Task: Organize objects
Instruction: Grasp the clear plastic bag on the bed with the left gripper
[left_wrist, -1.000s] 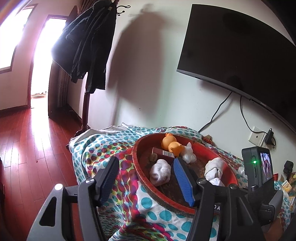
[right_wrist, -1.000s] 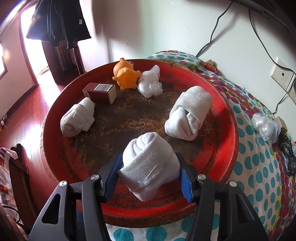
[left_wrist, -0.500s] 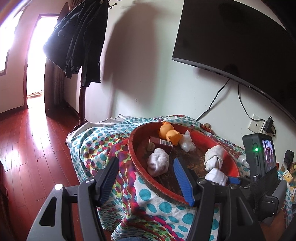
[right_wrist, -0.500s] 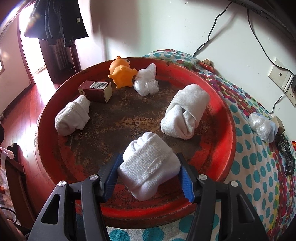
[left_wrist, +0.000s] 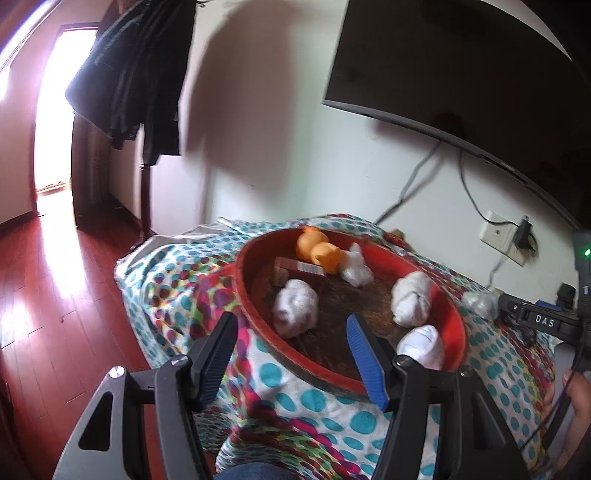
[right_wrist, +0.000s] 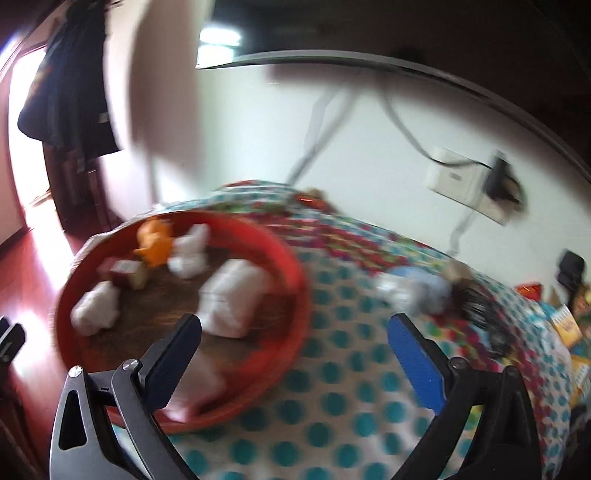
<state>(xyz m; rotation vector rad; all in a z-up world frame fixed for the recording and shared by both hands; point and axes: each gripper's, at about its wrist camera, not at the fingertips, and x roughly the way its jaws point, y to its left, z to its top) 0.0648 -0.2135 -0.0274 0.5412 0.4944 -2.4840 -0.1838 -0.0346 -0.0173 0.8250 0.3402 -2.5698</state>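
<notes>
A round red tray (left_wrist: 240, 280) (right_wrist: 295, 295) sits on a polka-dot cloth. It holds three white sock rolls, among them one at the near rim (left_wrist: 421, 345) (right_wrist: 199, 384), plus an orange toy duck (left_wrist: 317, 251) (right_wrist: 155, 240), a small red box (left_wrist: 299, 267) and a crumpled white bag (left_wrist: 356, 271). My left gripper (left_wrist: 291, 354) is open and empty, hovering before the tray's near left rim. My right gripper (right_wrist: 295, 362) is open and empty, pulled back to the right of the tray; its view is blurred.
A crumpled plastic bag (left_wrist: 478, 301) (right_wrist: 406, 291) lies on the cloth (left_wrist: 177, 273) right of the tray. A wall TV (left_wrist: 461, 74), cables and a socket (left_wrist: 496, 232) are behind. A coat rack (left_wrist: 144, 92) stands left, above red wood floor (left_wrist: 48, 280). Packets lie far right (right_wrist: 565, 325).
My right gripper opened, let go of the white sock roll at the tray's near rim, and swung back and to the right. My left gripper drew back from the tray a little.
</notes>
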